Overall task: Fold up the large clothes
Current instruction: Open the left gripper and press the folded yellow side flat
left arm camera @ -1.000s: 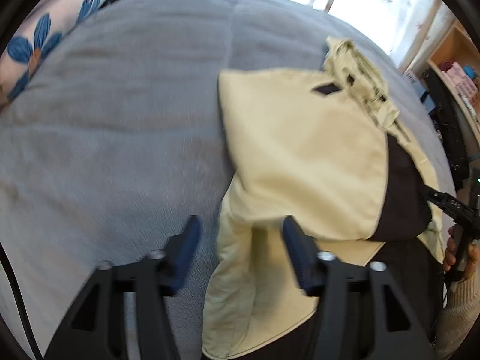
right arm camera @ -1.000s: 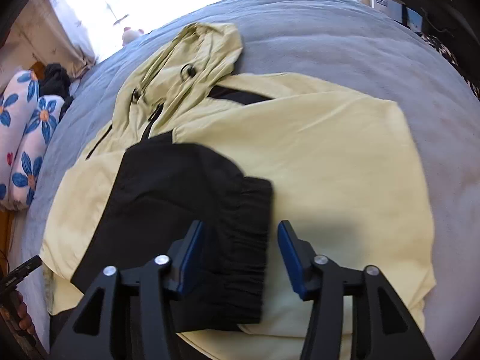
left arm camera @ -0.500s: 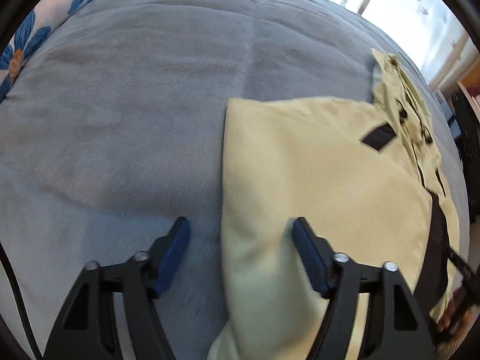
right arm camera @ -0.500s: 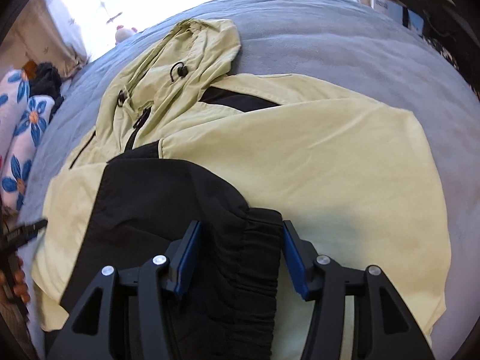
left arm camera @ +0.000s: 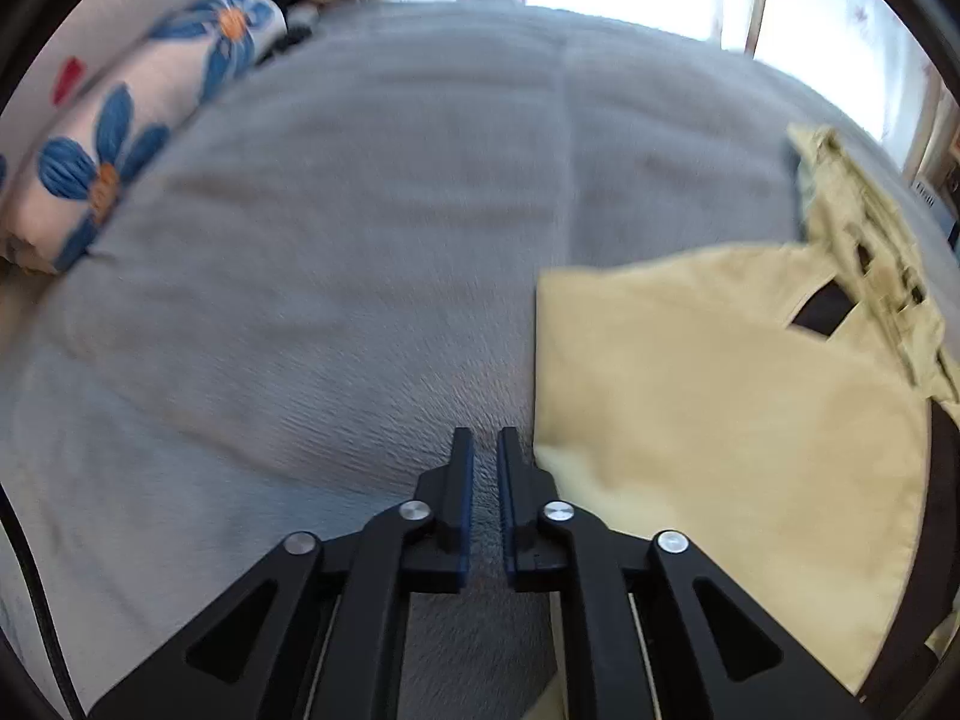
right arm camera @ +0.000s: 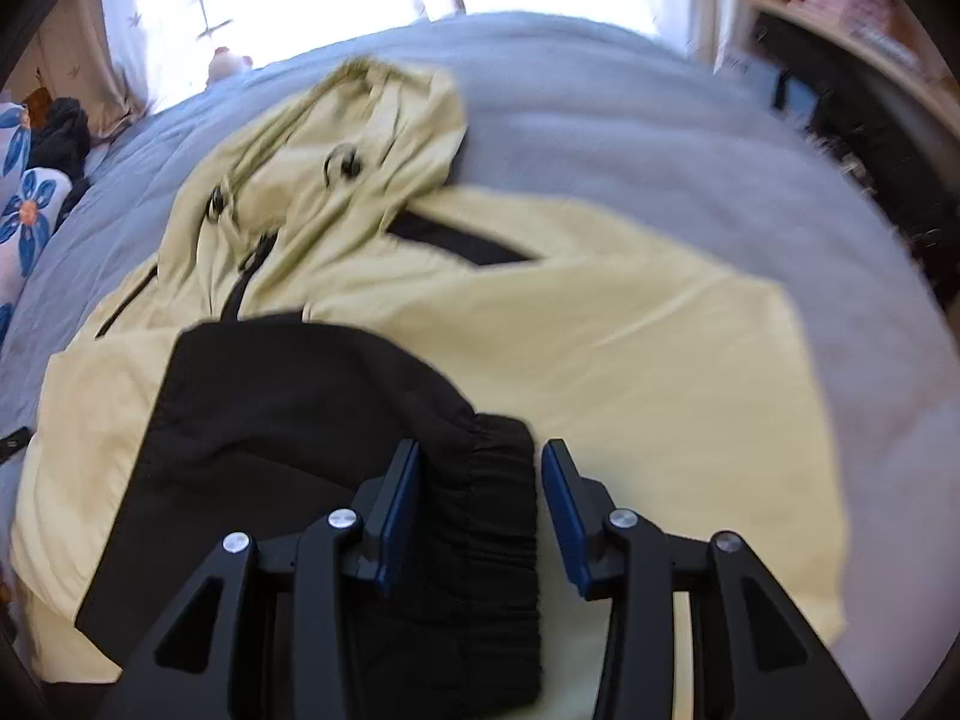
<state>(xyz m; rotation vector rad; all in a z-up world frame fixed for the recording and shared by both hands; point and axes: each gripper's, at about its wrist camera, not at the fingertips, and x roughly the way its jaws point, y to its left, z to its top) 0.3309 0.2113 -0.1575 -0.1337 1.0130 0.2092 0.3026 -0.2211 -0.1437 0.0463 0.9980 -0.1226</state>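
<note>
Pale yellow hooded jacket [right arm camera: 630, 360] lies flat on the grey bed cover [left arm camera: 360, 270], hood [right arm camera: 360, 120] toward the window. A black sleeve [right arm camera: 288, 408] is folded across the body; its ribbed cuff [right arm camera: 498, 480] sits near the lower edge.

Right claw [right arm camera: 480, 480] straddles that cuff. Its jaws have just been closing, half-wide now, with the cuff between them. Pads do not appear to press yet; the frame is blurred.

Left claw [left arm camera: 485, 468] hangs over bare cover just beside the jacket's left edge. Its jaws have just been closing and stand nearly together, nothing between them.

Step in hand, as I judge it: seize the cuff to settle the sleeve fold. Best to bite on the ribbed band itself, since it is thicker and should slip less than the shell. Take only the sleeve layer, not the yellow panel beneath. The left claw could pin the near edge so the body stays put.

Materials: shell looks thin, smooth, lightly creased; cuff gathered and elastic; cover a soft, fine-ribbed plush. Floral pillows [left arm camera: 138, 138] at far left.
</note>
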